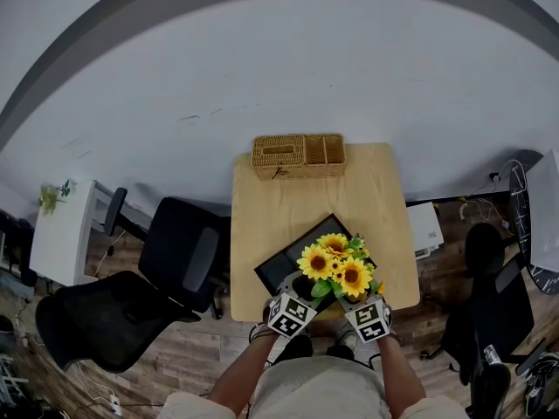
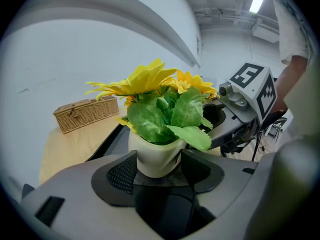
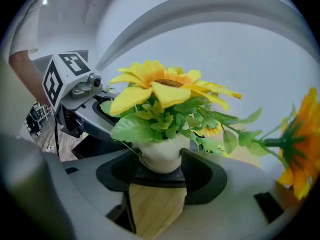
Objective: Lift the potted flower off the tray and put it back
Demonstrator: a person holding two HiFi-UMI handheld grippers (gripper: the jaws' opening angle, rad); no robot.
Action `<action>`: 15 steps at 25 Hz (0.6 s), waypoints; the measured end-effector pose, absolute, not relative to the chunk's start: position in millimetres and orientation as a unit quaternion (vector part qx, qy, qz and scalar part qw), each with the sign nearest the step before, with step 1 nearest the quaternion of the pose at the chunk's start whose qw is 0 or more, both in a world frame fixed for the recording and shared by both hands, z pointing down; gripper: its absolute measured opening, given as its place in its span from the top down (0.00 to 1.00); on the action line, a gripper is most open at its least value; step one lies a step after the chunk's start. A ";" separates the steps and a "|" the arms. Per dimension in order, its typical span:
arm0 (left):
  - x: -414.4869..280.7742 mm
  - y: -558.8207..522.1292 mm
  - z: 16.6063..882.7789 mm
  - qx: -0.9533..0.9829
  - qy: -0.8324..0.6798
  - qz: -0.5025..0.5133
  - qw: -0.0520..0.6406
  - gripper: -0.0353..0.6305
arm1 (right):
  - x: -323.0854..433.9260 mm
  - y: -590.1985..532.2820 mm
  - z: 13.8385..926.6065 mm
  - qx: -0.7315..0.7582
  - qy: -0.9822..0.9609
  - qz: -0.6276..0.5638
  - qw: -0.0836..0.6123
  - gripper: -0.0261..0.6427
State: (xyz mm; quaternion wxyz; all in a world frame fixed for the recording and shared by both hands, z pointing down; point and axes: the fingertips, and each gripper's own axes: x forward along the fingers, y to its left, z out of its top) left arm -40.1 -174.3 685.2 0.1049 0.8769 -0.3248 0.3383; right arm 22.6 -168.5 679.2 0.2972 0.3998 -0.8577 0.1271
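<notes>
Left jaws: the left gripper is clamped on the small white pot of yellow sunflowers with green leaves. Its dark pads press the pot wall on both sides.
Right jaws: the right gripper is closed on the same pot from the opposite side, with its pads tight against the wall.
Pot position: upright between both grippers at the near right corner of the flat black rectangular tray. The base is hidden, so I cannot tell whether it sits on the tray or is raised off it.
Tray: it lies slanted on the light wooden table, close to the near edge.
Step in hand: by my reading, the two-handed hold is made and this is either the lift or the carry just above the tray.
Next move calls for: both grippers travelling together and level, then a straight set-down well inside the tray. The corner looks a poor spot.
Risk: uneven pull from either side could tip the pot, as the blooms make it top-heavy.
Around: a woven wicker basket stands at the far edge of the table, well apart. Two black office chairs stand to the left on the floor.
In the way: nothing on the tray, though leaves hide the pot rim from above.
</notes>
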 end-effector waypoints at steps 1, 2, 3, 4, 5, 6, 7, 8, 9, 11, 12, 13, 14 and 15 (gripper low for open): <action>-40.2 -174.1 687.3 0.876 -0.324 0.341 0.107 0.54 | 22.4 -168.4 680.8 0.399 -0.857 0.128 0.299 0.54; -40.4 -174.2 689.6 0.875 -0.323 0.344 0.109 0.54 | 22.2 -168.5 682.5 0.399 -0.856 0.128 0.302 0.54; -40.6 -174.6 691.6 0.875 -0.322 0.344 0.111 0.54 | 22.1 -168.9 684.1 0.398 -0.856 0.128 0.304 0.54; -40.6 -175.3 692.9 0.875 -0.322 0.344 0.113 0.54 | 22.1 -169.4 685.3 0.398 -0.855 0.129 0.306 0.54; -40.3 -176.0 693.5 0.875 -0.321 0.343 0.114 0.54 | 22.3 -169.9 686.3 0.399 -0.855 0.131 0.306 0.54; -40.0 -176.7 694.0 0.875 -0.320 0.344 0.115 0.54 | 22.4 -170.4 687.3 0.400 -0.854 0.135 0.305 0.54; -39.6 -177.5 694.6 0.875 -0.319 0.345 0.117 0.54 | 22.4 -170.9 688.3 0.400 -0.853 0.138 0.304 0.54; -39.3 -178.1 695.5 0.874 -0.318 0.347 0.118 0.54 | 22.4 -171.4 689.4 0.400 -0.853 0.139 0.304 0.54; -39.1 -178.5 696.3 0.874 -0.317 0.349 0.120 0.54 | 22.5 -171.7 690.2 0.400 -0.853 0.140 0.303 0.54; -39.0 -178.4 697.0 0.874 -0.314 0.352 0.120 0.54 | 22.9 -171.6 690.8 0.400 -0.854 0.140 0.302 0.54; -38.8 -178.2 696.9 0.874 -0.313 0.352 0.120 0.54 | 23.1 -171.3 690.8 0.401 -0.854 0.140 0.301 0.54; -38.6 -177.9 696.7 0.874 -0.313 0.351 0.120 0.54 | 23.3 -171.1 690.8 0.401 -0.854 0.140 0.301 0.54; -38.4 -177.8 696.6 0.875 -0.313 0.351 0.119 0.54 | 23.3 -170.9 690.8 0.402 -0.854 0.140 0.300 0.54; -38.5 -177.8 696.5 0.875 -0.313 0.350 0.119 0.54 | 23.1 -170.9 690.8 0.402 -0.854 0.140 0.300 0.54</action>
